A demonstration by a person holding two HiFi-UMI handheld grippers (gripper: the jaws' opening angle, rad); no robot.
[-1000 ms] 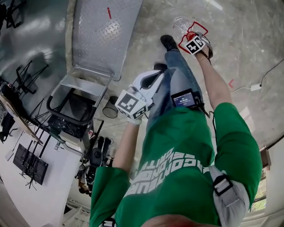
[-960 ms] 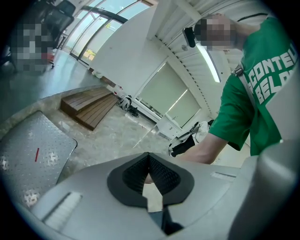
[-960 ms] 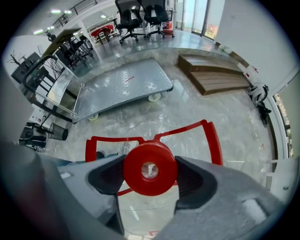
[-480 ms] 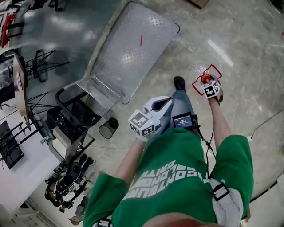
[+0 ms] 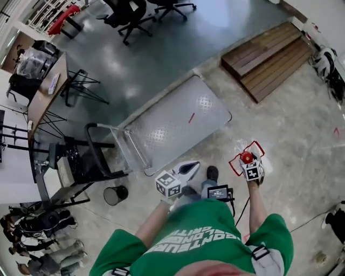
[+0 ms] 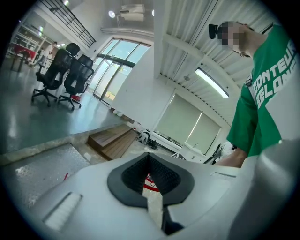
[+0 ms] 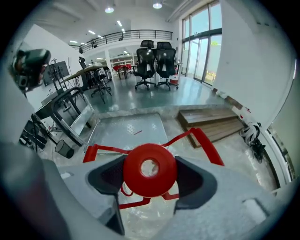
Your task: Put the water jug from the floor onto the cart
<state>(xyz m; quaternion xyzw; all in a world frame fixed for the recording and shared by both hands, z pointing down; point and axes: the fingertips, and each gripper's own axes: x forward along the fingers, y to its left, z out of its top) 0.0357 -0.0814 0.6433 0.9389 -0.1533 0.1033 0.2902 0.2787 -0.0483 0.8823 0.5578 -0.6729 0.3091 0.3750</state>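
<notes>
Nearest, the left tool [image 6: 149, 174] is pressed together, nothing held; the right tool [image 7: 150, 177] is clamped on the red-capped neck of the water jug [image 5: 242, 147], hung clear of the floor [image 5: 291, 124]; carrying is judged in hand; beyond, the cart [image 5: 178, 121] deck is yet to be reached, the jug to be lowered upright.

Bright, even indoor light fills all three views, and shadows are faint. In the right gripper view, round ceiling lamps [image 7: 108, 9] shine at the top and daylight enters through tall windows [image 7: 206, 42] at the upper right. The glossy floor [image 5: 135, 64] carries soft glare in the head view's upper left. Both gripper views bend strongly toward black corners. The near bodies of the left gripper [image 6: 150, 180] and right gripper [image 7: 150, 173] look soft.
</notes>
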